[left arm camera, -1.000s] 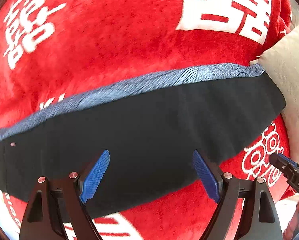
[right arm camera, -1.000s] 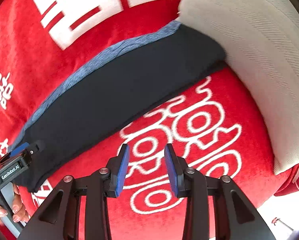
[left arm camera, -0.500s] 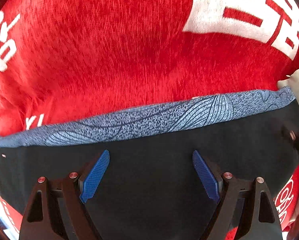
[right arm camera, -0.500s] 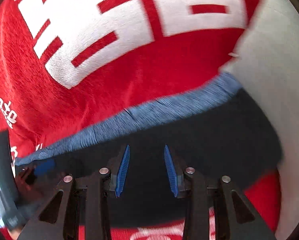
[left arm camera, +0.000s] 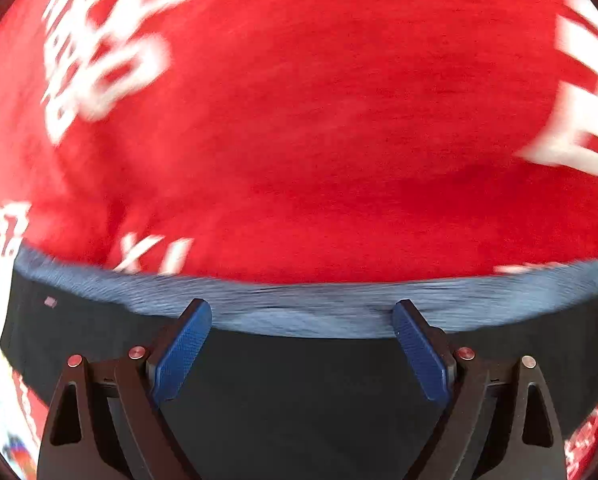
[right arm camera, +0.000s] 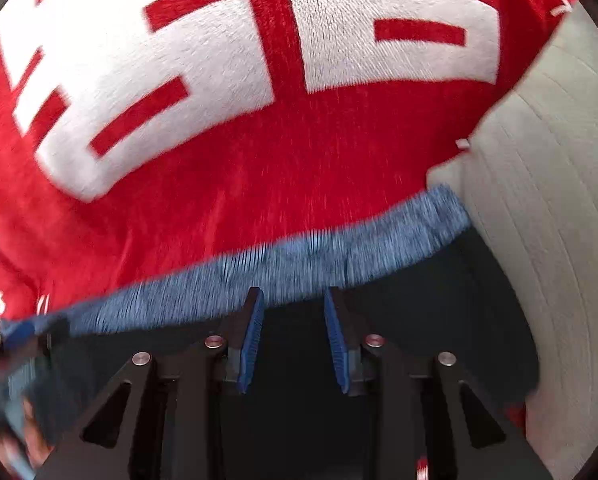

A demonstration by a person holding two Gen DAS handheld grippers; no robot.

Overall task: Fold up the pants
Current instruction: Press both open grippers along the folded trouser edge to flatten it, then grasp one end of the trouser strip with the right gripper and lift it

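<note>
1. Lying flat on the red plush blanket with white printed characters (left arm camera: 319,152), the black pants with a mottled blue-grey band along their far edge (left arm camera: 299,392) fill the lower part of both views.
2. The left claw (left arm camera: 301,354) hangs over the pants with its blue pads spread wide; the tips reach the blue-grey band, and nothing is pinched between them.
3. The right claw (right arm camera: 293,340) sits over the same pants (right arm camera: 419,312) with its pads partly apart, a narrow gap between them, tips at the near side of the band. Whether they touch the cloth cannot be told.
4. Only the right wrist view shows the ribbed cream cushion (right arm camera: 551,240), which lies just beside the pants' right end, touching it.
5. Only the left wrist view shows the pants' left end, with a small pale tag near the band there.
6. At the pants' left end in the right wrist view there is a blurred dark shape, too smeared to identify.
</note>
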